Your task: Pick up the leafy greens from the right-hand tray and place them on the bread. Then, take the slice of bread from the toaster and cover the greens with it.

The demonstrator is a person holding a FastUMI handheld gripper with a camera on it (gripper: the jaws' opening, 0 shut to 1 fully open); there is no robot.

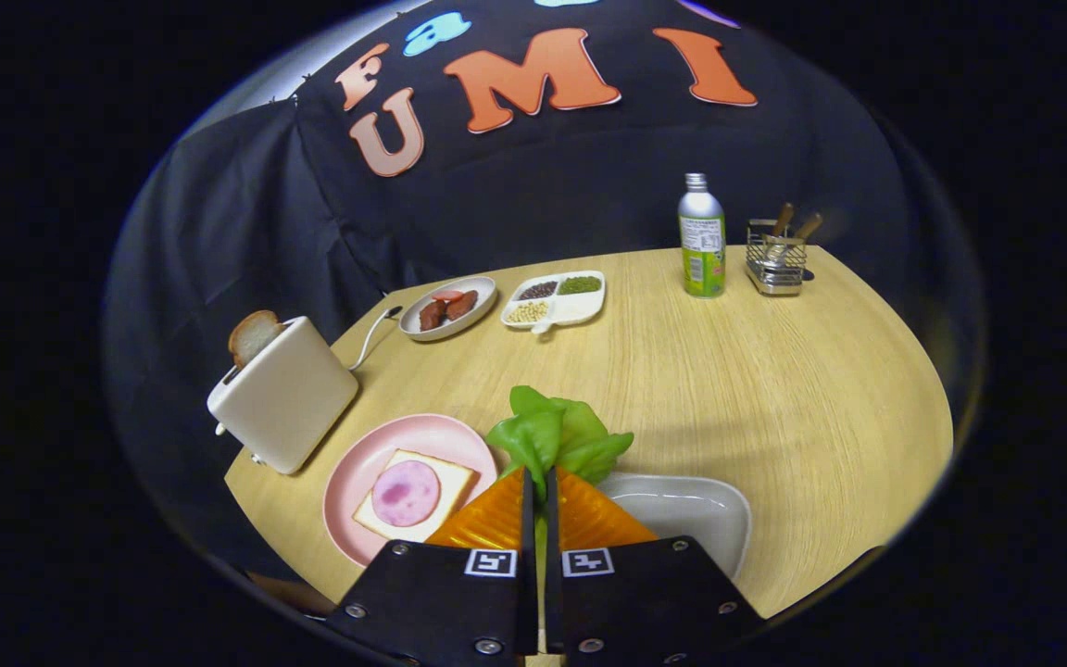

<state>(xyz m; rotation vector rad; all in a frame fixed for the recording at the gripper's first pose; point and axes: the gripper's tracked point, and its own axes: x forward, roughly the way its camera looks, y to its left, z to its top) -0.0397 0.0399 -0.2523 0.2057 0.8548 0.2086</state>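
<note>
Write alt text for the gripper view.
The gripper is shut on leafy greens, held between a pink plate of bread and a white tray. A toaster holds another slice.

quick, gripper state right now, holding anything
Gripper: shut on the leafy greens, pinched between both fingers and lifted above the white tray, beside the pink plate with the bread.
</note>
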